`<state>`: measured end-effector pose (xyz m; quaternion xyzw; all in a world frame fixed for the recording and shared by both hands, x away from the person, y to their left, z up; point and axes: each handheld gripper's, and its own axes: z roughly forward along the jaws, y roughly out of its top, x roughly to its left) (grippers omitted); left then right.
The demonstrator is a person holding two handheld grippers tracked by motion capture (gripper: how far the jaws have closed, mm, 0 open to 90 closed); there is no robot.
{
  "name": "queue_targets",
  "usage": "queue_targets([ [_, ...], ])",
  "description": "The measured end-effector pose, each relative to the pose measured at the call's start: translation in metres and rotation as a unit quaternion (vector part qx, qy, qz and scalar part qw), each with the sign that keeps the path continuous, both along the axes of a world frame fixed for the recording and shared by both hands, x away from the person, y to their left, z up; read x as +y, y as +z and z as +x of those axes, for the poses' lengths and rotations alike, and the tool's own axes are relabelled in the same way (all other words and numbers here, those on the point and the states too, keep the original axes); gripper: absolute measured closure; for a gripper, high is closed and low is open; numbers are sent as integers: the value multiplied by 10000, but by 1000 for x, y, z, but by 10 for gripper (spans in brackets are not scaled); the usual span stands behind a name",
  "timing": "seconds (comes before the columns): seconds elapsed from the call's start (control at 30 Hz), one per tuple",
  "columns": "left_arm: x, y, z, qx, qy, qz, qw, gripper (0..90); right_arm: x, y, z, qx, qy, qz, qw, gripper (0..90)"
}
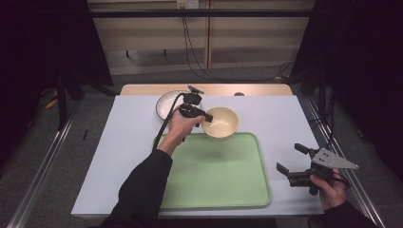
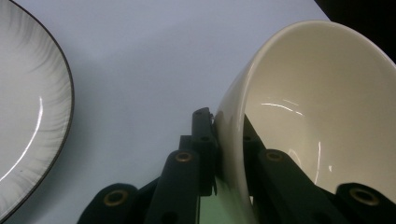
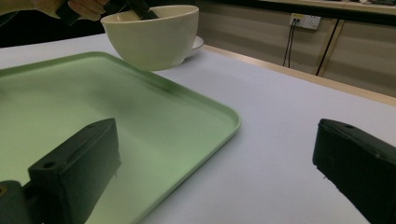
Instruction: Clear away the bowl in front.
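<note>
My left gripper [image 1: 205,117] is clamped on the rim of the cream bowl [image 1: 220,122], one jaw outside the wall and one inside, and in the left gripper view [image 2: 229,154] the wall of the bowl [image 2: 317,116] runs straight up between them. I hold the bowl at the far edge of the green tray [image 1: 216,190], over the tray's far rim; in the right gripper view the bowl [image 3: 152,39] seems to sit just above that rim, though I cannot tell whether its base touches. Just behind and to the left lies the white plate [image 1: 166,102] with its dark edge, near my gripper but apart from the bowl; in the left gripper view the plate [image 2: 32,116] curves in at the left with bare table between it and my jaws. The tray's flat floor [image 3: 70,98] lies wide and bare toward me. My right gripper [image 1: 293,164] hangs with its jaws spread wide and nothing between them, just off the tray's right edge over the pale table [image 1: 280,118], and in its own view [image 3: 219,163] the tray's rounded corner lies between the jaws.
</note>
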<state>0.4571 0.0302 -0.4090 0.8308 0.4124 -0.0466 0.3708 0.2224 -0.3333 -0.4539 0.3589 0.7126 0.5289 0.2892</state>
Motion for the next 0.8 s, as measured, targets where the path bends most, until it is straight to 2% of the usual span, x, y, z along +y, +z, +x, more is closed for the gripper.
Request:
queue_targets([
  [0.1, -4, -2, -2, 20, -67, 26, 10000, 832, 0, 0, 1, 33, 18, -67, 10000, 6],
  [0.17, -6, -4, -4, 72, -64, -57, 9999, 833, 0, 0, 1, 32, 14, -76, 10000, 6],
  [0.3, -13, -6, -6, 42, -187, 53, 9998, 832, 0, 0, 1, 33, 16, -81, 10000, 6],
  [0.33, -15, -7, -7, 74, -133, -2, 9999, 832, 0, 0, 1, 28, 20, -80, 10000, 6],
  [0.47, -24, -7, -8, 107, -204, -25, 9997, 832, 0, 0, 1, 24, 28, -81, 10000, 6],
  [0.6, -28, -8, -7, 103, -287, 87, 9995, 832, 0, 0, 0, 21, -17, -20, 10000, 6],
  [0.73, -39, -8, -9, 210, -288, 9, 9994, 832, 0, 0, 0, -7, -30, 52, 10000, 6],
  [0.8, -40, -7, -9, 162, -346, 88, 9992, 832, 0, 0, 0, -9, -27, 45, 10000, 6],
])
